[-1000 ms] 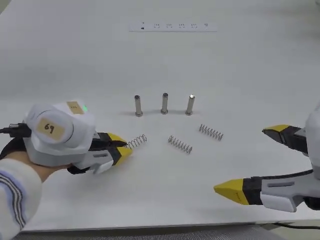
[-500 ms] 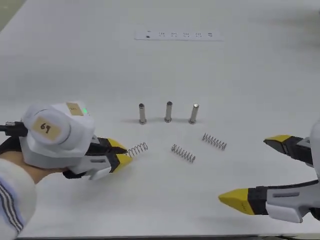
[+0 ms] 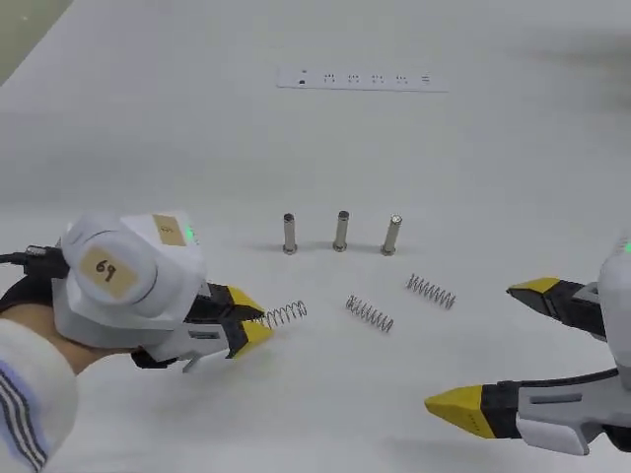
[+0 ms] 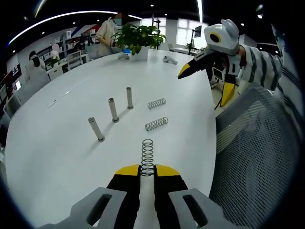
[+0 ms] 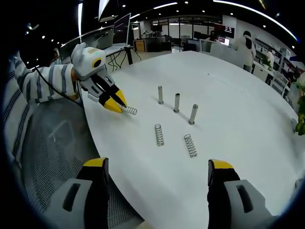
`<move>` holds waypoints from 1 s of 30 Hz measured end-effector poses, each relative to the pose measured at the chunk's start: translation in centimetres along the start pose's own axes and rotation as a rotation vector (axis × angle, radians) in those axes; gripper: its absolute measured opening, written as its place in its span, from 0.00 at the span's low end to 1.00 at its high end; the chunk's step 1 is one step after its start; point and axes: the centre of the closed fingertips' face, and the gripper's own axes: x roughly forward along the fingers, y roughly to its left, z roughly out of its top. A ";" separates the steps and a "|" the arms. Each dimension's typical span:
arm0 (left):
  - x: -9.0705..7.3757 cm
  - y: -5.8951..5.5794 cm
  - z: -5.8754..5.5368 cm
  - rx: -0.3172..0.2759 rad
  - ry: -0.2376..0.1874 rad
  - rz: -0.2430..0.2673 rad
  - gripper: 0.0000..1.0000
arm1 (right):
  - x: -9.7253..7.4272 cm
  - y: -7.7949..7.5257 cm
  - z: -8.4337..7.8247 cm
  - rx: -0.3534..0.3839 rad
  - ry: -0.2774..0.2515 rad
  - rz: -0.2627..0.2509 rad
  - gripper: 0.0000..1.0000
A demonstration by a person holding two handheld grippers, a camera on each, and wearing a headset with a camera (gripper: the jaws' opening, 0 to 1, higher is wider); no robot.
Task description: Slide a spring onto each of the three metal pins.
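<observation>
Left hand-held gripper (image 3: 258, 323) (label (image 3: 105, 271) reads "69") pinches a spring (image 3: 284, 314); right hand-held gripper (image 3: 471, 345) gapes wide.

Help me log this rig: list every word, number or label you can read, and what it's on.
"69": handwritten on the tan sticker on the round housing of the left gripper.
Smaller sticker beside it: too small to read.
Power strip markings: too blurred to read.
</observation>
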 end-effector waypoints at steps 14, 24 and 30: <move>-0.5 -0.5 0.2 0.043 0.020 -0.036 0.03 | 1.0 0.8 0.9 -0.105 -0.015 0.108 0.70; 0.0 -1.2 -0.2 0.047 0.035 -0.066 0.03 | 1.8 1.1 1.1 -0.154 -0.019 0.204 0.66; 0.0 -1.7 0.5 0.045 0.016 -0.080 0.03 | 1.8 1.6 2.4 -0.175 -0.077 0.263 0.59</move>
